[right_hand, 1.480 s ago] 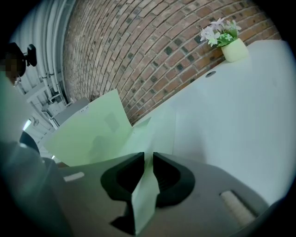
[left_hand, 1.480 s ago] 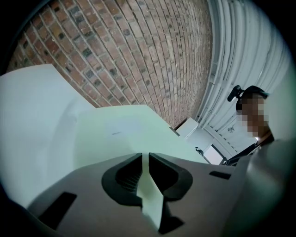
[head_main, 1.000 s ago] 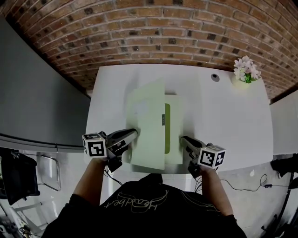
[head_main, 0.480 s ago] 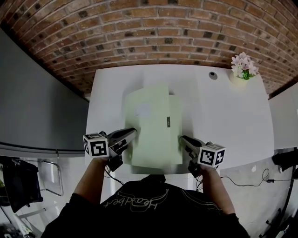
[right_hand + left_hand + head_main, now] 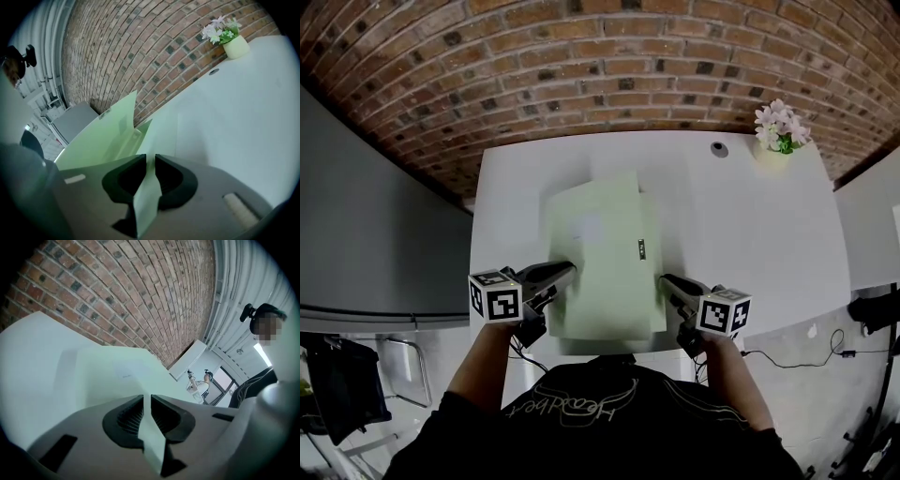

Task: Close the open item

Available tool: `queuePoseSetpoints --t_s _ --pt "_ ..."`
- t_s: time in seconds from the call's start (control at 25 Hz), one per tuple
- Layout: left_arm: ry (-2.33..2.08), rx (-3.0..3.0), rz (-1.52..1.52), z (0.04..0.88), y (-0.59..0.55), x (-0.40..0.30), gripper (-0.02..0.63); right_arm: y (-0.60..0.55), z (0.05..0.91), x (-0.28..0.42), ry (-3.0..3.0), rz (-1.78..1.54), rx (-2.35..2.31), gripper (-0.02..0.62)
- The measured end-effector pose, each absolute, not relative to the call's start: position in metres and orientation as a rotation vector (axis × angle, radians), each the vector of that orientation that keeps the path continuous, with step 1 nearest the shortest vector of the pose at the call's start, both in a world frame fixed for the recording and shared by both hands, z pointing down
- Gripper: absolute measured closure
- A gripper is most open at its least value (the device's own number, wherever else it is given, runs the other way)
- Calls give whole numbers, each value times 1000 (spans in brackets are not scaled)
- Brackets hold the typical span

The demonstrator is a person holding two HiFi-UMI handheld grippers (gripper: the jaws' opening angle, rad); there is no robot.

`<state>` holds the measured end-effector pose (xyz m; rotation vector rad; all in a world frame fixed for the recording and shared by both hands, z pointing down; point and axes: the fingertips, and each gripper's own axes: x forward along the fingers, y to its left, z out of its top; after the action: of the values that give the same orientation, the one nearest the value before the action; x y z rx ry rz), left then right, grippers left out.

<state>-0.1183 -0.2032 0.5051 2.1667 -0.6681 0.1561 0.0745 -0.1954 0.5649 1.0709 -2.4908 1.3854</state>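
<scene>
Closing step: I am folding a pale green folder (image 5: 605, 253) shut on the white counter (image 5: 750, 234). I judge it nearly done: from the head view the cover looks almost flat, but the right gripper view shows it raised at a slant with a wedge of gap under it.
Folder position: well apart from the flower pot (image 5: 778, 136), at the counter edge closest to me.
Far side from the flower pot: the left tongs (image 5: 146, 413) are pinched tight on a thin edge of the upper cover (image 5: 101, 140), with no gap showing beside the sheet.
Side nearer the flower pot: the right tongs (image 5: 150, 176) are pinched just as tight on the edge of the lower leaf (image 5: 164, 131).
How to do it well: I would hold the right tongs quite steady as an anchor and lower the left tongs slowly towards the flower pot side, so the cover swings on its fold instead of dragging the folder.
Alignment: I would bring the two edges to meet before letting go.
Risk: thin card may bend or slip from the grip if I twist.
</scene>
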Motion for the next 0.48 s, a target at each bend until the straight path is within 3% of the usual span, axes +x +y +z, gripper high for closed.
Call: queuePoseSetpoints --t_s 0.48 --pt "-702 2182 265 519 -207 -123 563 -194 567 75 -2498 1396 1068 531"
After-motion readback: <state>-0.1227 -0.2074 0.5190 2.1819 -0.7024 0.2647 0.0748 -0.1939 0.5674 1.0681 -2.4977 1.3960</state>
